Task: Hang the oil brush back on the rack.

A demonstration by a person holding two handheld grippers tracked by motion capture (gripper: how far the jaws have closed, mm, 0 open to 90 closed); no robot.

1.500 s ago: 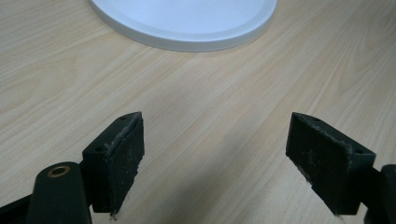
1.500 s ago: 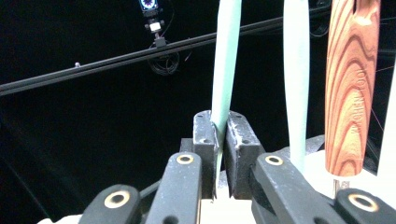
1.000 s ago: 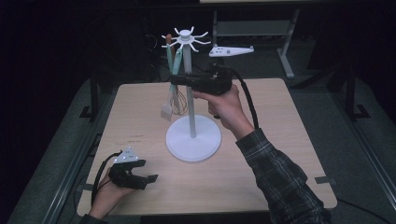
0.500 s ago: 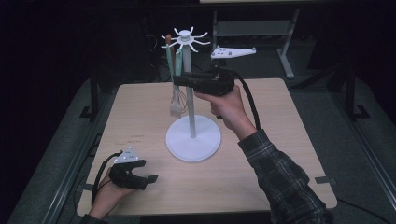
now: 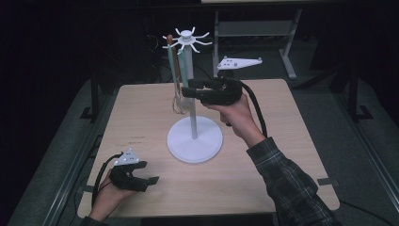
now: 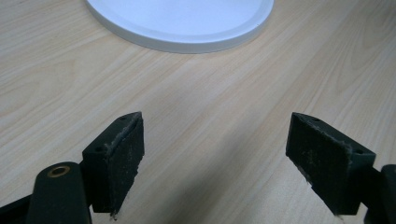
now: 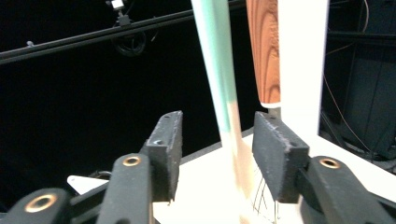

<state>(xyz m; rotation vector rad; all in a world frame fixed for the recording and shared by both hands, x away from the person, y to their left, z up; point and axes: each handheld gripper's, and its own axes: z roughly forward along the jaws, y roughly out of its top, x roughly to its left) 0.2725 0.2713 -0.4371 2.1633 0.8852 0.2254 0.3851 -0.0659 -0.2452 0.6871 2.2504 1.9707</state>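
The right gripper (image 7: 215, 140) has just been opening; its jaws now stand apart either side of the mint-green utensil (image 7: 218, 70), no pad pressing on it. That utensil hangs from the white rack (image 5: 194, 136) beside a wooden-handled one (image 7: 264, 46), so it looks released onto its hook and left hanging. The left gripper (image 6: 215, 158) rests on the table (image 5: 263, 179) near the rack's base, jaws wide apart and empty.

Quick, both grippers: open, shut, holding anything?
Left gripper: open, empty, low over the table.
Right gripper: jaws just opening, the green utensil handle between them, not pressed.
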